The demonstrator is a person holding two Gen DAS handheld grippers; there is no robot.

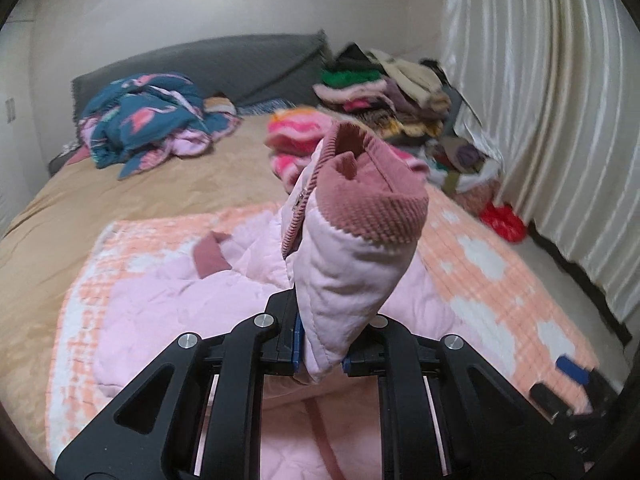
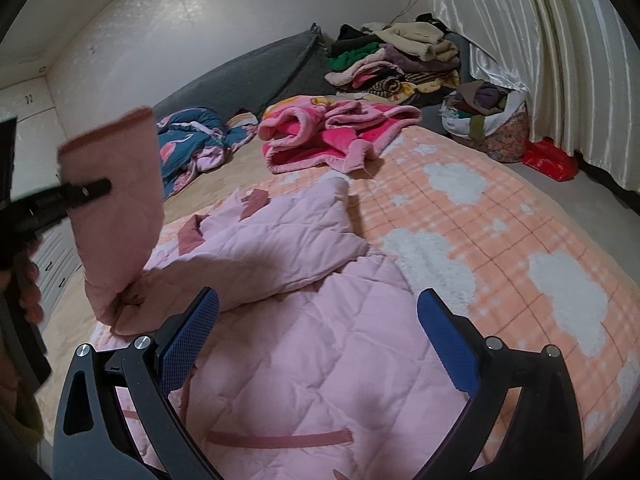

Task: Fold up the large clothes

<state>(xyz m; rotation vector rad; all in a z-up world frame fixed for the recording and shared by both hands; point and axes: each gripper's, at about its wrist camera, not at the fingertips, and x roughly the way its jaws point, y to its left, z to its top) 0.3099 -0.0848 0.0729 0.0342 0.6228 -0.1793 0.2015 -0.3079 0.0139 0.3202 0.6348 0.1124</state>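
A pale pink quilted jacket (image 2: 300, 360) lies spread on a peach blanket with white clouds (image 2: 500, 220) on the bed. My left gripper (image 1: 320, 352) is shut on one sleeve (image 1: 352, 264) and holds it upright, its ribbed dusty-pink cuff (image 1: 376, 216) at the top beside a zipper. In the right wrist view the same left gripper (image 2: 86, 190) pinches the raised sleeve (image 2: 120, 208) at the far left, with a person's hand (image 2: 30, 292) behind it. My right gripper (image 2: 320, 340) hovers open over the jacket's body, with nothing pressed between its blue pads (image 2: 192, 340).
A bright pink fleece blanket (image 2: 332, 136) and a blue flamingo duvet (image 2: 188, 140) lie bunched further up the bed. A stack of folded clothes (image 2: 400, 64) sits by the grey headboard cushion (image 2: 260, 76). On the floor by the curtain (image 2: 540, 40) stand a stuffed bag (image 2: 488, 120) and a red bag (image 2: 548, 160).
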